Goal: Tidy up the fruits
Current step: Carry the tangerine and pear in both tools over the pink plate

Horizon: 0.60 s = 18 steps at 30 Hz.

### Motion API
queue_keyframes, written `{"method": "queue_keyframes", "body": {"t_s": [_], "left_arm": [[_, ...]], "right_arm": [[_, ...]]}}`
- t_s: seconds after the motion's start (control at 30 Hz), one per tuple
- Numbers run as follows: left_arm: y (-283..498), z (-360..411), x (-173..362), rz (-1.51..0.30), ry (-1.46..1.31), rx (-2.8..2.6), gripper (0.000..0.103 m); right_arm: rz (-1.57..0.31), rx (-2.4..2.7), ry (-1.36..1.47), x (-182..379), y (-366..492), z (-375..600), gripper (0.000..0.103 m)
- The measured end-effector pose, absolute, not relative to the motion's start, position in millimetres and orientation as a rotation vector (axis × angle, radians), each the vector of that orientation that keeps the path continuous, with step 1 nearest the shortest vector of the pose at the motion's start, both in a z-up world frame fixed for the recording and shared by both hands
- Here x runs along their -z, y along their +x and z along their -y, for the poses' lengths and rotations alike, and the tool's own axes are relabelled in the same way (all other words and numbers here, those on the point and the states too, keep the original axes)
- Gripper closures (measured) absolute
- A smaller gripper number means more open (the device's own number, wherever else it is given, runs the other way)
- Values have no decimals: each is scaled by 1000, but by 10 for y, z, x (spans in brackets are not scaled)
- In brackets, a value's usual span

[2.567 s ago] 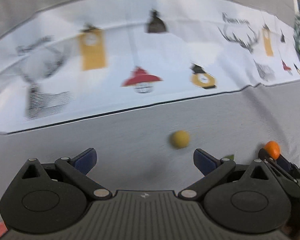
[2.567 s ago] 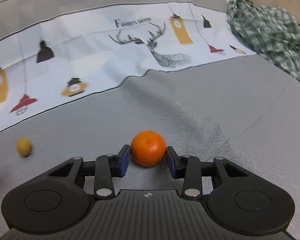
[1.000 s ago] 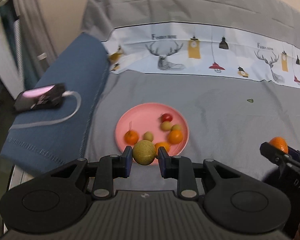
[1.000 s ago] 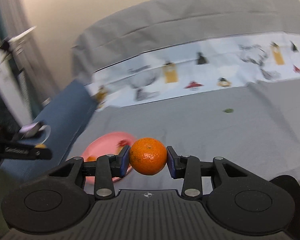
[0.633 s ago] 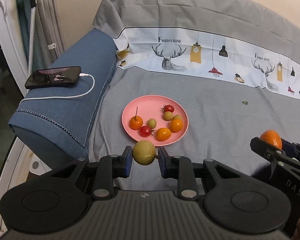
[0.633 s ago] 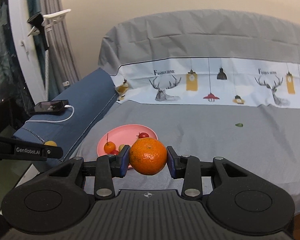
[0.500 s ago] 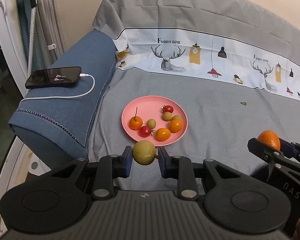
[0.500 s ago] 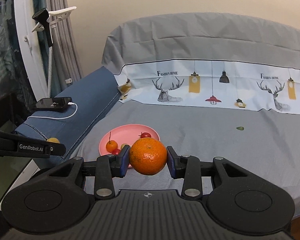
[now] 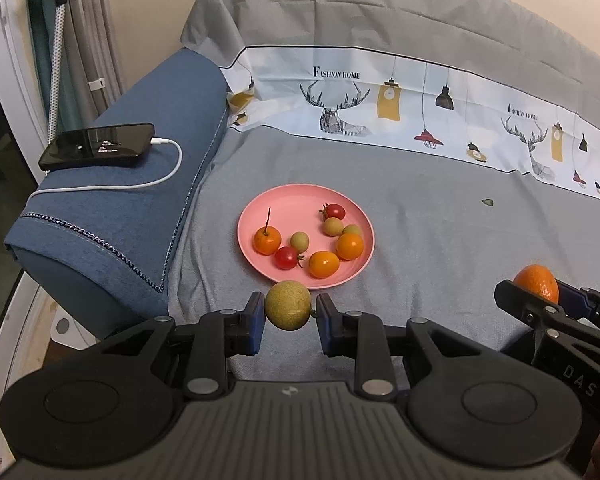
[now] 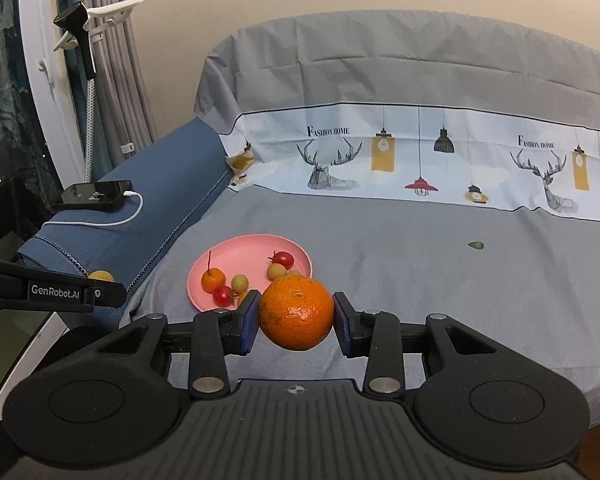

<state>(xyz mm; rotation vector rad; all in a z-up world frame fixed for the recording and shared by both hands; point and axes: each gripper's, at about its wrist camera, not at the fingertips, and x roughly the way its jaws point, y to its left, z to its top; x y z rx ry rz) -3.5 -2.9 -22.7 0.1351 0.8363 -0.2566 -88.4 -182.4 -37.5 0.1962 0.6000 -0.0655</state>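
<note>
A pink plate (image 9: 296, 200) (image 10: 252, 246) lies on the grey bed sheet and holds several small fruits: cherry tomatoes, small oranges and yellow-green fruits. My left gripper (image 9: 288, 311) is shut on a round yellow-green fruit (image 9: 287, 305), held just in front of the plate's near rim. My right gripper (image 10: 296, 314) is shut on an orange tangerine (image 10: 296, 312), held in the air near the bed's front edge, right of the plate. The tangerine also shows in the left wrist view (image 9: 537, 282). The left gripper's fruit shows at the left in the right wrist view (image 10: 101, 276).
A blue bolster (image 9: 140, 184) lies left of the plate with a black phone (image 9: 98, 145) and white charging cable on it. A small green leaf (image 9: 487, 202) lies on the sheet at the right. A printed white pillowcase band (image 9: 400, 108) runs along the back.
Both grippers have pulled back from the sheet with their fruits and swung toward the plate. In the last half second they have hardly moved.
</note>
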Motion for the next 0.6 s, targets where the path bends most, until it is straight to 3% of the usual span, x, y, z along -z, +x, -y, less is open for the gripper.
{"method": "queue_keyframes", "body": {"t_s": [0.6], "left_arm": [[329,-5,479,-924,124,247,73]], "right_arm": [[-689,67,190,587,-565,1827,63]]}}
